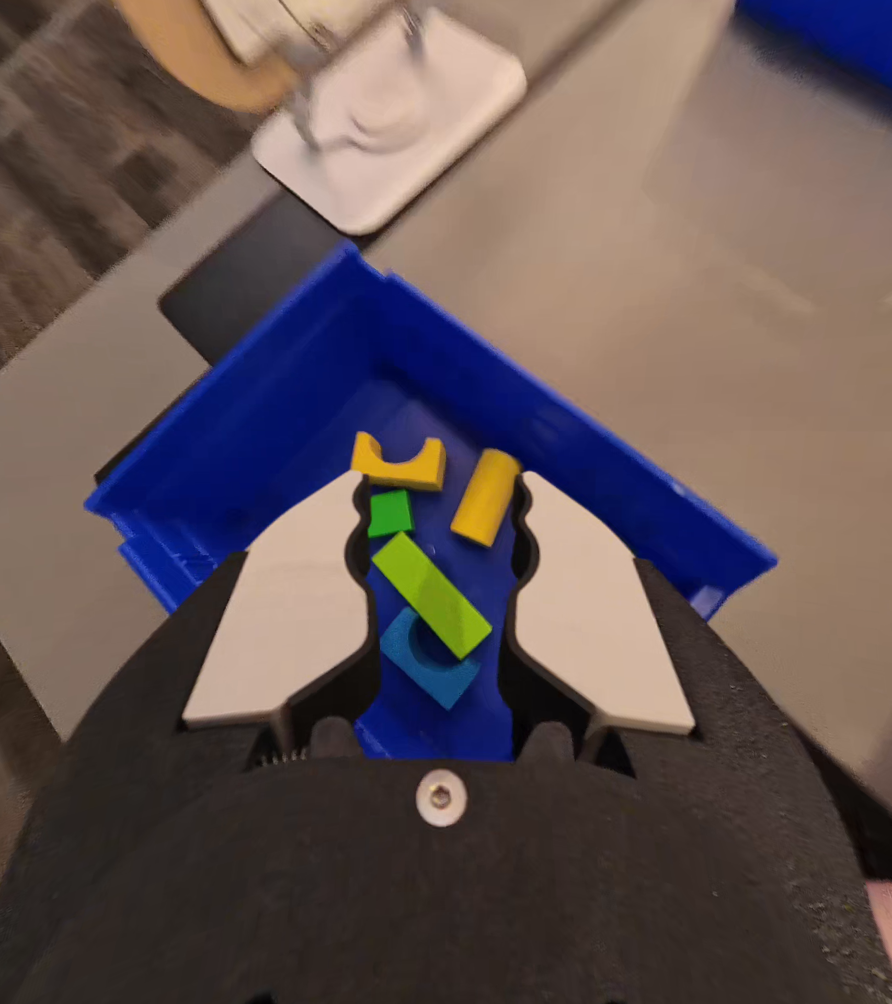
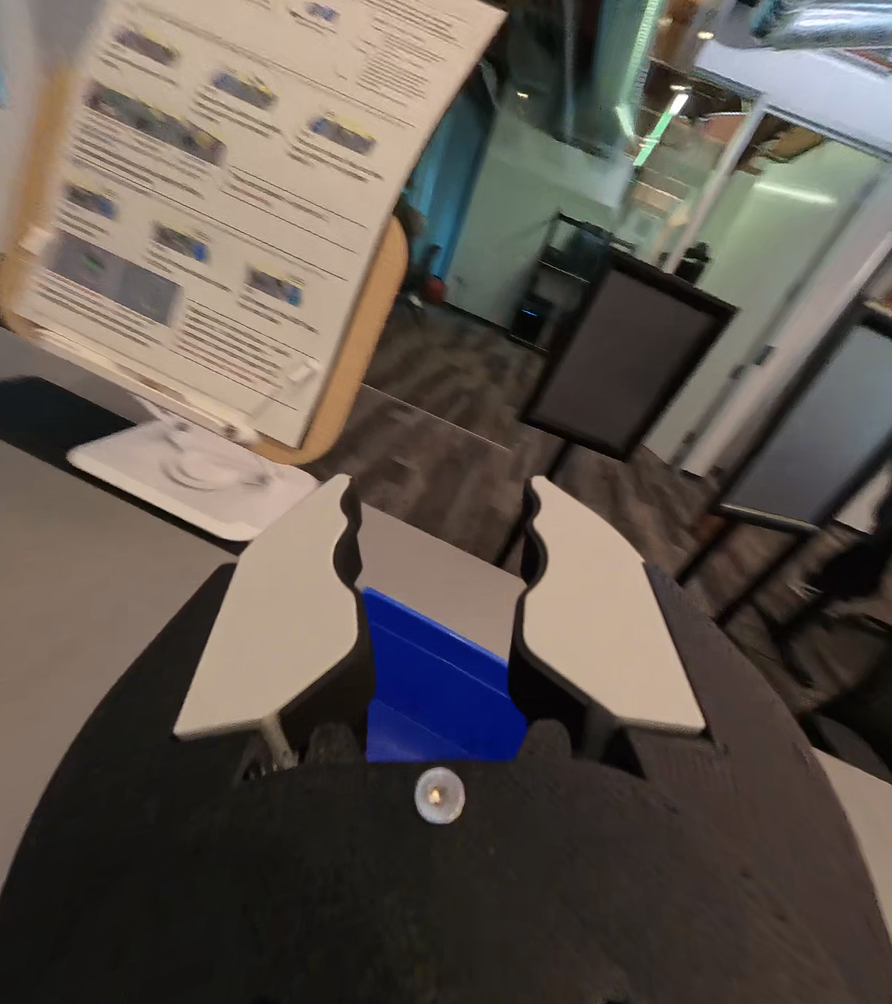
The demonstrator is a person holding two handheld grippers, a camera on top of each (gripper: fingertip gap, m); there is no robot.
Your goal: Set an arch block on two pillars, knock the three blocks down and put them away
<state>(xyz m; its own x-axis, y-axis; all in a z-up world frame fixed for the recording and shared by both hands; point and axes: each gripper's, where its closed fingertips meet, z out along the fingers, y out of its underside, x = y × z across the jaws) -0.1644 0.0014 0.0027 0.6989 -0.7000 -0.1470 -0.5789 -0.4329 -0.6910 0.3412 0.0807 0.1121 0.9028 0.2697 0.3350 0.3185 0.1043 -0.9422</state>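
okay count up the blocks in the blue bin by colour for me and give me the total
Yellow: 2, the arch block and the cylinder
Green: 2, the small cube and the long block
Blue: 1, the block with a round notch
Total: 5 blocks in the blue bin

Blue bin (image 1: pixel 281 434), yellow arch block (image 1: pixel 397 467)

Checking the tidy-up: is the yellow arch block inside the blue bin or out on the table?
Inside. In the left wrist view the yellow arch block lies on the floor of the blue bin, near its far corner, with its opening facing that corner.
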